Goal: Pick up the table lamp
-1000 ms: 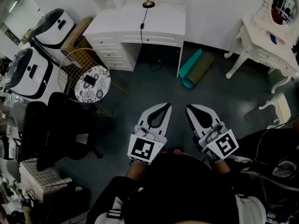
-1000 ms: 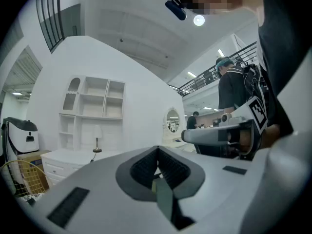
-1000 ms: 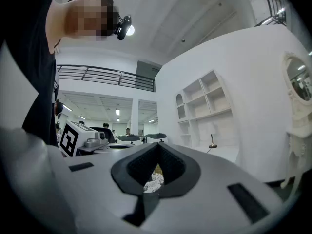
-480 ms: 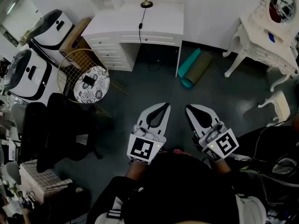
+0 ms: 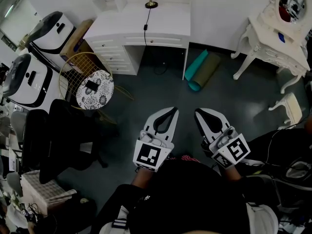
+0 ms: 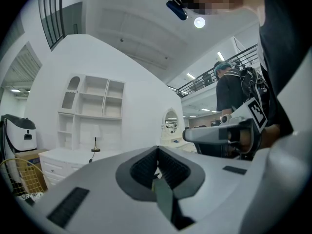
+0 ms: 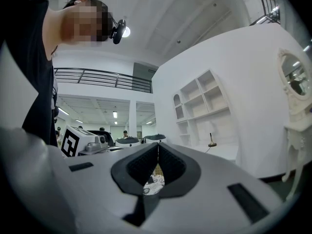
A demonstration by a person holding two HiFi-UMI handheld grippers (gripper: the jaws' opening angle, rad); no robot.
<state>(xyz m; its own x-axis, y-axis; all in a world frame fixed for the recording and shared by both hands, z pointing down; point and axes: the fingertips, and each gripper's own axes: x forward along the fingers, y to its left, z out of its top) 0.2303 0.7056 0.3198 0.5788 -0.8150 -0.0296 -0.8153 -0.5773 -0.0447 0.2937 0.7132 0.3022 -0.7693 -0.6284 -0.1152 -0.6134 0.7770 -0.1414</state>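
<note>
The table lamp (image 5: 150,2), a thin stem on a small brass base with a dark cord, stands at the back of the white desk (image 5: 165,23), far from both grippers. It shows small in the left gripper view (image 6: 95,143) and in the right gripper view (image 7: 211,141). My left gripper (image 5: 172,110) and right gripper (image 5: 197,112) are side by side over the dark floor. Both are shut and hold nothing. Each shows in the other's view, the right gripper (image 6: 222,133) and the left gripper (image 7: 90,143).
A wire stool with a patterned seat (image 5: 95,87) and a black chair (image 5: 63,130) stand to the left. A rolled teal mat (image 5: 197,71) lies on the floor beside the desk. A white dressing table with a mirror (image 5: 273,38) is at the right.
Both grippers stay in place and shut. Only the head view has drifted slightly.
</note>
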